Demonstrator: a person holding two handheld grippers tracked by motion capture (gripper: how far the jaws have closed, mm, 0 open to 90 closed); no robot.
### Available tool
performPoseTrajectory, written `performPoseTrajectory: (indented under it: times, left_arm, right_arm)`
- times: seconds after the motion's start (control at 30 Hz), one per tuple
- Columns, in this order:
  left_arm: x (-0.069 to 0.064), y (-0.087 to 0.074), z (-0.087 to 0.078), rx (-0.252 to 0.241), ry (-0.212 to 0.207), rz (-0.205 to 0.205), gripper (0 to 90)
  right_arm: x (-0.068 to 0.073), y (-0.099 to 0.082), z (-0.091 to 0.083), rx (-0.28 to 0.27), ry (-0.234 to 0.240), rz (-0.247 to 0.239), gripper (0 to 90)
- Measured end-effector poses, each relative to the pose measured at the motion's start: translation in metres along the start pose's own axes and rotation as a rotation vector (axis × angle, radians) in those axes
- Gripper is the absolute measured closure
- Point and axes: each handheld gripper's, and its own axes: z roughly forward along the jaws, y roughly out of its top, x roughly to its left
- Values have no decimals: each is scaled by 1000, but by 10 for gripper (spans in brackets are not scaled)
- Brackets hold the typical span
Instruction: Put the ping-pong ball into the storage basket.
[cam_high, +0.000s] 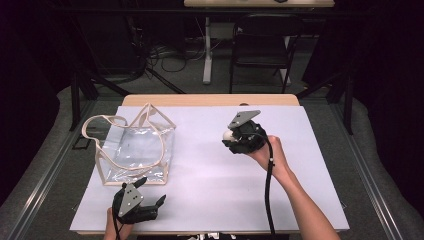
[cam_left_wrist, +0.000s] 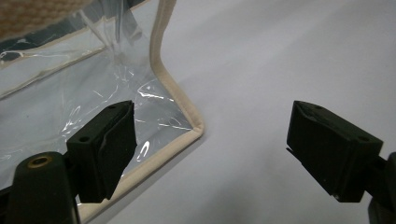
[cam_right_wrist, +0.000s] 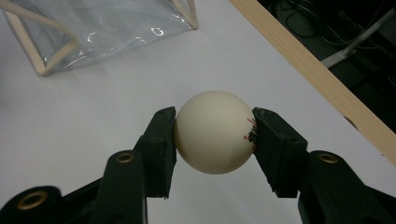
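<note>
A clear plastic bag (cam_high: 135, 147) with cream trim and handles lies on the left of the white table (cam_high: 210, 185). My right gripper (cam_high: 228, 135) hovers right of the bag, shut on a cream-white ball (cam_high: 228, 134). In the right gripper view the ball (cam_right_wrist: 215, 132) is pinched between both jaws, small red and black print on its right side, and the bag (cam_right_wrist: 100, 30) lies beyond. My left gripper (cam_high: 151, 192) rests near the table's front edge, just below the bag's near corner, open. In the left gripper view that gripper (cam_left_wrist: 212, 154) straddles the bag's corner (cam_left_wrist: 189, 126), with nothing between its jaws.
A wooden strip (cam_high: 210, 100) edges the table's far side. Beyond it stand a black chair (cam_high: 262, 45), a desk leg and floor cables. White tabletop stretches between the two grippers and right of the ball.
</note>
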Motion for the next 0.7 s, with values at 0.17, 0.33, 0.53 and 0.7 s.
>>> performPoseTrajectory:
  times: [0.17, 0.33, 0.53, 0.7]
  left_arm:
    - [1, 0, -1, -7, 5, -6, 161]
    - [0, 0, -1, -3, 1, 3, 162]
    - [-1, 0, 1, 4, -4, 4, 162]
    - [-1, 0, 1, 2, -1, 4, 161]
  right_arm:
    - [-1, 4, 2, -6, 6, 0, 511]
    - [0, 9, 3, -11, 11, -14, 511]
    - [0, 13, 7, -10, 17, -19, 511]
    - [1, 17, 8, -6, 19, -30, 511]
